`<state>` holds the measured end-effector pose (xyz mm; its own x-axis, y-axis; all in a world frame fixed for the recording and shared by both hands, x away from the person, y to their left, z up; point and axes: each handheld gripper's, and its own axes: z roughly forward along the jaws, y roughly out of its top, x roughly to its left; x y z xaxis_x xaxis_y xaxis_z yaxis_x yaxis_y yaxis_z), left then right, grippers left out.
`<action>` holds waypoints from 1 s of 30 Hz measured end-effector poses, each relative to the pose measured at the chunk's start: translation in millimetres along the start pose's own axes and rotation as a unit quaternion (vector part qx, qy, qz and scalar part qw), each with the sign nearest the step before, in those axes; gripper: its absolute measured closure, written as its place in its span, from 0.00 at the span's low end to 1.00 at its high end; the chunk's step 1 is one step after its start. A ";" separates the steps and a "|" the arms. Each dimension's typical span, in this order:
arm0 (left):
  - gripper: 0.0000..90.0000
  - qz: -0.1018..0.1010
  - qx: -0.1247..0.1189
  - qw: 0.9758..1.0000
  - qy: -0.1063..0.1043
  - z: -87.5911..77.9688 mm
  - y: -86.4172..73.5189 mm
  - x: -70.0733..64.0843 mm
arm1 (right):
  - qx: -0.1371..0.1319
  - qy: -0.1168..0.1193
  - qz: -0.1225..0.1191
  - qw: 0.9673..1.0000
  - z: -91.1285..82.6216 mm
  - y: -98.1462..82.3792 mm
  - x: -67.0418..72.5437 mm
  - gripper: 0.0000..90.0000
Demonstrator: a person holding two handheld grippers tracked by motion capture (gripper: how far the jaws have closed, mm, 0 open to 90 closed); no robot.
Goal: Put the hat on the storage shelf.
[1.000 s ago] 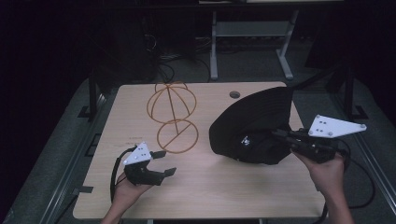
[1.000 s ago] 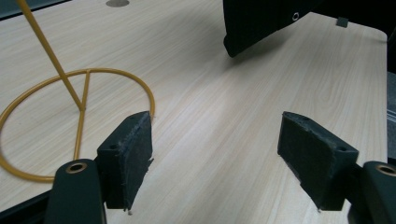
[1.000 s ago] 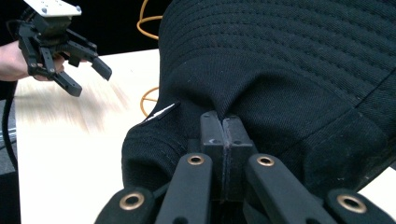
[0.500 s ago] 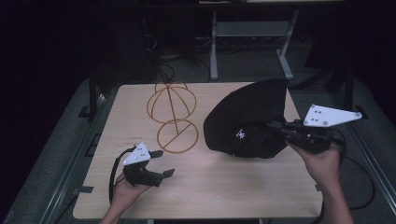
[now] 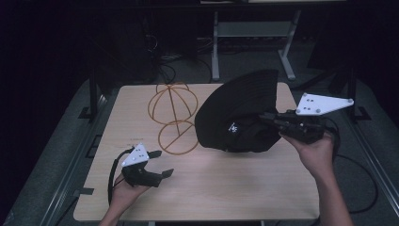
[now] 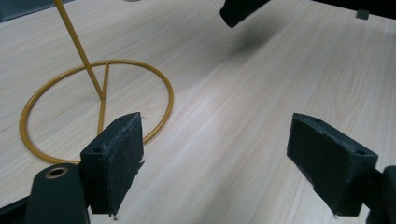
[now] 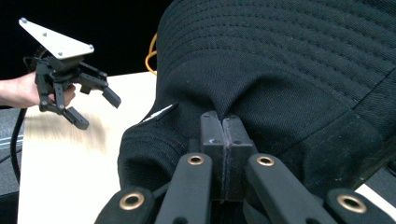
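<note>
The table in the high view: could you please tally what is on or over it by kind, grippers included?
Black hat: 1
Gold wire stand: 1
Grippers: 2, the left gripper and the right gripper
Total: 4

Room: dark all round, only the table point(image 5: 244, 188) lit.
Light: from above; soft pale sheen on the wood near the left gripper point(image 6: 219, 163).
Shadow: blurred dark patch under the hat point(image 5: 240, 117).
Blur: far tabletop in right gripper view smeared.
</note>
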<state>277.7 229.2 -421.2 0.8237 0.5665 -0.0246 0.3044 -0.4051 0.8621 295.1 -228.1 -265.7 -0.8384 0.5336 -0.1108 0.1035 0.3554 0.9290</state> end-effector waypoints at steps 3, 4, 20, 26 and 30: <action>0.20 0.001 0.003 1.000 0.000 0.3 -0.5 0.5 | -0.001 0.003 -0.006 1.000 2.6 5.8 -0.9 1.00; 0.20 0.001 0.003 1.000 0.001 0.5 -0.6 0.8 | -0.001 0.005 -0.006 1.000 3.4 7.9 -0.9 1.00; 0.20 -0.001 0.004 1.000 0.004 1.5 -3.2 5.9 | -0.002 0.027 -0.026 0.999 26.1 35.7 -2.9 1.00; 0.20 -0.003 0.001 1.000 0.003 0.9 -5.1 7.5 | -0.007 0.037 -0.028 0.999 33.9 45.4 -4.2 1.00; 0.20 -0.002 -0.002 1.000 0.005 -0.1 -4.6 6.7 | -0.012 0.046 -0.024 0.999 41.1 52.2 -4.6 1.00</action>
<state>281.7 234.9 -425.3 0.8181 0.5746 -0.0224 0.3046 -0.4000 0.8644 326.3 -180.4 -231.2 -0.8873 0.4444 -0.1230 0.0505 0.3588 0.9320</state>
